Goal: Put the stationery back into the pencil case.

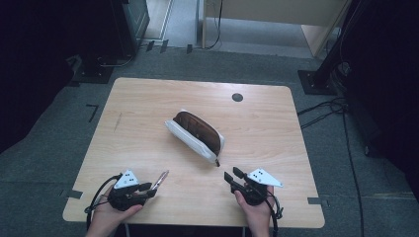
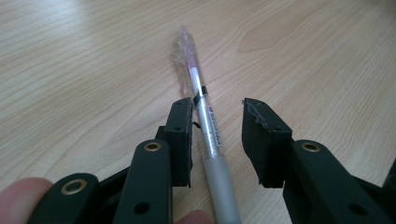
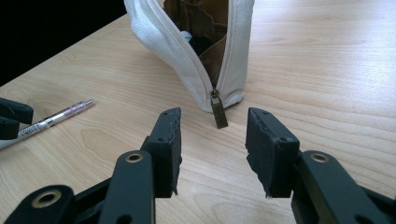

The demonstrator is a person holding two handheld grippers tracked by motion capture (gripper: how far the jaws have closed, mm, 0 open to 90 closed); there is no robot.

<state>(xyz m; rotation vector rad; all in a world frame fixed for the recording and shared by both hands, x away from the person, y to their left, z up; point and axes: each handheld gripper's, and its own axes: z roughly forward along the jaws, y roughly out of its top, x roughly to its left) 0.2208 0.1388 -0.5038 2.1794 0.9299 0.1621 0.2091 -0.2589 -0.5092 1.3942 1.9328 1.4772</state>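
Pen pickup in hand: pen (image 2: 205, 116) lies on the table (image 1: 148, 103) between the left gripper (image 2: 217, 126) pads, one touching, not yet clamped; right gripper (image 3: 212, 140) is held agape near the pouch (image 1: 195, 134) zipper pull (image 3: 218, 112); next, squeeze and lift.

It looks like a lab or recording studio: a lone wooden table (image 1: 148, 98) on grey carpet (image 1: 59, 148), black equipment stands (image 1: 321, 79) bolted around it, loose cables (image 1: 326, 106), dark, probably curtained, sides.
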